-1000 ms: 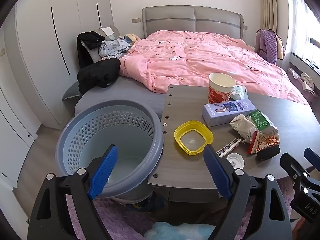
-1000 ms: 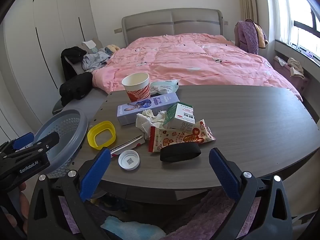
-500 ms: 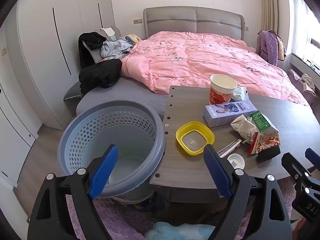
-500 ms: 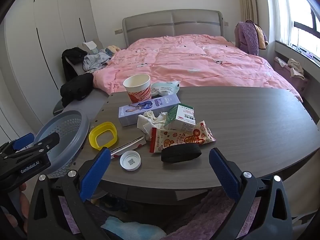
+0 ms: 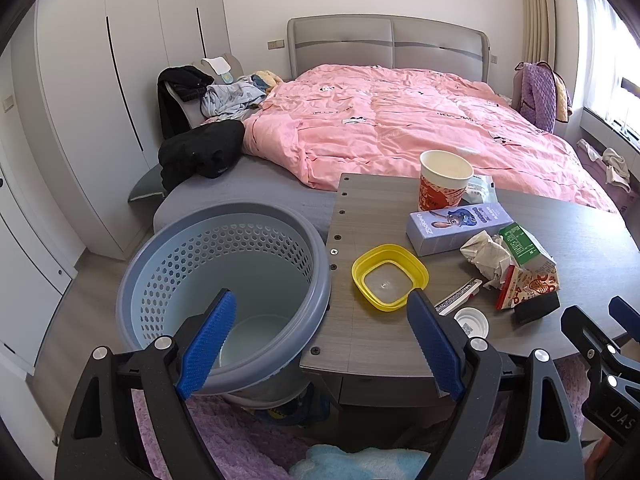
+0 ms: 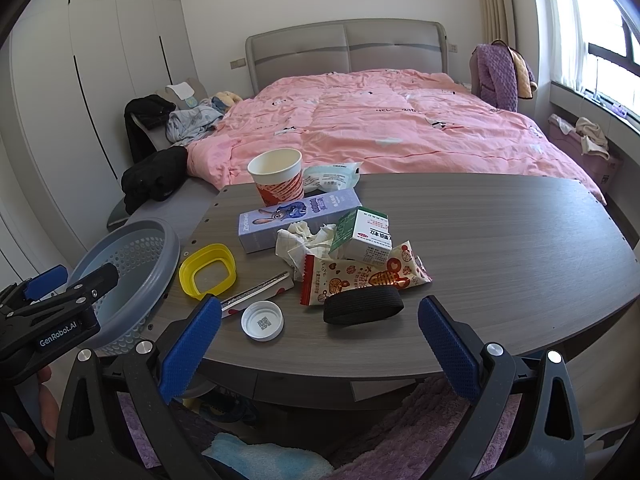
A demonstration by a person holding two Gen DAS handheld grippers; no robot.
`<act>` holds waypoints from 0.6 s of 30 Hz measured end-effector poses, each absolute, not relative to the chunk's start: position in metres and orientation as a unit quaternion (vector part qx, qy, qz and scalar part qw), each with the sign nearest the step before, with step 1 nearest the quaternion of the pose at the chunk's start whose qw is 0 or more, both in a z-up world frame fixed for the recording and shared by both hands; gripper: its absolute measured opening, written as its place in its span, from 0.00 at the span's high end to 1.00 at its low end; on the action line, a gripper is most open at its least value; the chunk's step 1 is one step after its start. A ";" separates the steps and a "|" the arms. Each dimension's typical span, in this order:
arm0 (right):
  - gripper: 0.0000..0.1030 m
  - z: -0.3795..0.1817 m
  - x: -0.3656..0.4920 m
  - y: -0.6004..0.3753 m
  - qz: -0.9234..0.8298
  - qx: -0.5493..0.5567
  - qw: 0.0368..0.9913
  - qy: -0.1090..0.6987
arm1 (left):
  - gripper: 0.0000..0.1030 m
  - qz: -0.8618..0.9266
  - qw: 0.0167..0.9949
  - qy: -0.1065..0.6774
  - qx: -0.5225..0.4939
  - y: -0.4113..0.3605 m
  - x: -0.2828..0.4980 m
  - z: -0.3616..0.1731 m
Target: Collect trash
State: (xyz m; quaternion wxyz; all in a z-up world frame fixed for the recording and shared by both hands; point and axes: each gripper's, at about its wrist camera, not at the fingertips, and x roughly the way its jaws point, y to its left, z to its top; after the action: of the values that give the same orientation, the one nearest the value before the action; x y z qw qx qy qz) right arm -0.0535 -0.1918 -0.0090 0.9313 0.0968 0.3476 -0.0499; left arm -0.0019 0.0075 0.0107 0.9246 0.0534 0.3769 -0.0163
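Right wrist: empty, spread right claw (image 6: 320, 340) before trash.

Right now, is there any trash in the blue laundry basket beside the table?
No, the blue laundry basket shows only its bare bottom in the left wrist view.

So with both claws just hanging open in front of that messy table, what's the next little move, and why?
Probably ease the right gripper forward and down onto the white cap. Both grippers are open and hold nothing, the blue basket looks empty, and the cap lies nearest the table edge, apart from the pile.
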 end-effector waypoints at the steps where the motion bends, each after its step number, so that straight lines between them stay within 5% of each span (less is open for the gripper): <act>1: 0.06 -0.009 -0.054 -0.192 -0.050 0.097 0.931 0.348 | 0.19 -0.016 0.925 0.377 0.053 0.008 -0.002 0.011; 18: 0.06 -0.008 -0.052 -0.190 -0.048 0.098 0.931 0.348 | 0.19 -0.016 0.925 0.376 0.054 0.008 -0.003 0.011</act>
State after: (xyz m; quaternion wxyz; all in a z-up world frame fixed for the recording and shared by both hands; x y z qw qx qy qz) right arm -0.0518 -0.1899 -0.0079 0.9310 0.0979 0.3483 -0.0483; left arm -0.0031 0.0077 0.0115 0.9250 0.0541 0.3757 -0.0160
